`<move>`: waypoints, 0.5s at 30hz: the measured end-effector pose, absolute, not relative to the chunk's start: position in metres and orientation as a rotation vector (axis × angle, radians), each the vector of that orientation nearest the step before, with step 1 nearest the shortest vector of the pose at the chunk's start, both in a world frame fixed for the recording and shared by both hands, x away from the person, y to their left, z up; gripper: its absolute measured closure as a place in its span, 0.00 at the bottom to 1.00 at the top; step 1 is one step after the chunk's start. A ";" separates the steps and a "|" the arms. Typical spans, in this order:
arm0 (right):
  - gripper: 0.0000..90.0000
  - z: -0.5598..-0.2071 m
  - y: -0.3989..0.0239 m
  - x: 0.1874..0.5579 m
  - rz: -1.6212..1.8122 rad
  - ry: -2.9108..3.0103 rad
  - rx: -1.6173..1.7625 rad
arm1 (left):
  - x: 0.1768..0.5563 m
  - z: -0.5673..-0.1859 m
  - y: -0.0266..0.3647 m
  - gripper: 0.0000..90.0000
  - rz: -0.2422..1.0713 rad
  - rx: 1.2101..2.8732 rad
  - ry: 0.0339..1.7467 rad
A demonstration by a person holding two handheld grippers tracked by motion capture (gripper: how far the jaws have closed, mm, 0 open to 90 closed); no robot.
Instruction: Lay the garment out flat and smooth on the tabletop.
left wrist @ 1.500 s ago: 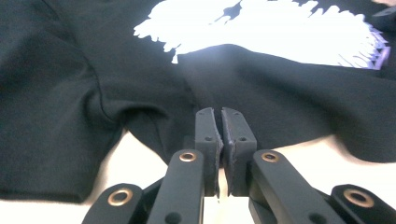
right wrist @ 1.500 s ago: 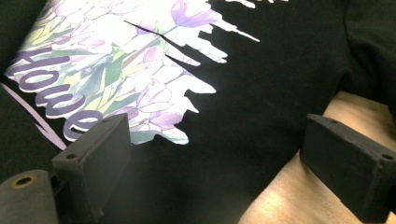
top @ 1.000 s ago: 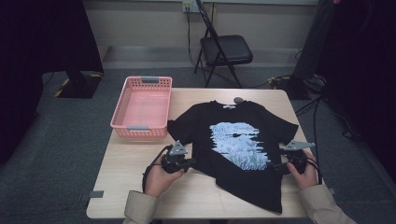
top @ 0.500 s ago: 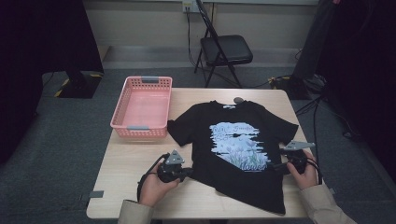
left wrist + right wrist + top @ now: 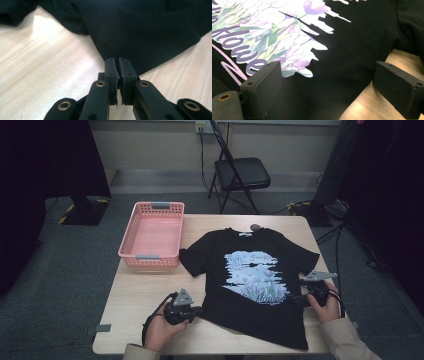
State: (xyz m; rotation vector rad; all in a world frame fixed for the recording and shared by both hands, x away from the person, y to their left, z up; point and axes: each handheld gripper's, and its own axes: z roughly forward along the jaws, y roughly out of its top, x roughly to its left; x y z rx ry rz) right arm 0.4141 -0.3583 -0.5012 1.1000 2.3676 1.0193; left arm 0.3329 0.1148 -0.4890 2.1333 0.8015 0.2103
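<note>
- Lying flat, black cotton T-shirt with pale floral print [image 5: 252, 280], right half of light wooden counter [image 5: 140, 295].
- Left tongs [image 5: 117, 62]: closed, pinching shirt's hem at near edge.
- Right tongs [image 5: 324, 82]: open over shirt's right side.

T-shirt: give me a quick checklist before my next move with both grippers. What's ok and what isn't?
1. Left gripper shut on the T-shirt edge: ok, its jaws are pinched together on the black fabric.
2. Right gripper gripping: not ok, its jaws stand wide apart over the shirt's side edge, not pressing it.
3. Shirt lying flat, print up: ok in the high view; slight folds by the left sleeve.
4. Lower hem corner on the table: cannot tell; it lies right at the near edge.
5. Pink basket clear of the shirt: ok, it sits apart beside the left sleeve.
</note>
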 end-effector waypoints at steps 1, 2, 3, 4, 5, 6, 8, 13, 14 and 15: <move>0.09 -0.501 -0.358 0.414 1.019 2.368 1.100 | 0.331 -0.489 0.115 0.96 0.216 2.135 0.801; 0.09 -0.501 -0.358 0.414 1.019 2.368 1.100 | 0.329 -0.490 0.116 0.96 0.215 2.134 0.801; 0.09 -0.501 -0.358 0.414 1.019 2.368 1.100 | 0.327 -0.490 0.117 0.96 0.218 2.136 0.800; 0.09 -0.501 -0.358 0.414 1.019 2.368 1.100 | 0.325 -0.491 0.117 0.96 0.222 2.136 0.799; 0.09 -0.501 -0.358 0.414 1.020 2.368 1.100 | 0.323 -0.492 0.117 0.96 0.225 2.138 0.795; 0.09 -0.501 -0.358 0.414 1.019 2.368 1.100 | 0.321 -0.492 0.117 0.96 0.229 2.137 0.797; 0.09 -0.501 -0.358 0.414 1.020 2.368 1.100 | 0.319 -0.492 0.117 0.93 0.224 2.133 0.801; 0.09 -0.501 -0.358 0.414 1.020 2.368 1.100 | 0.331 -0.481 0.110 0.57 0.278 2.024 0.818; 0.09 -0.501 -0.358 0.414 1.019 2.368 1.100 | 0.335 -0.479 0.108 0.55 0.297 2.014 0.814; 0.09 -0.501 -0.358 0.414 1.020 2.368 1.100 | 0.339 -0.478 0.106 0.55 0.316 2.009 0.818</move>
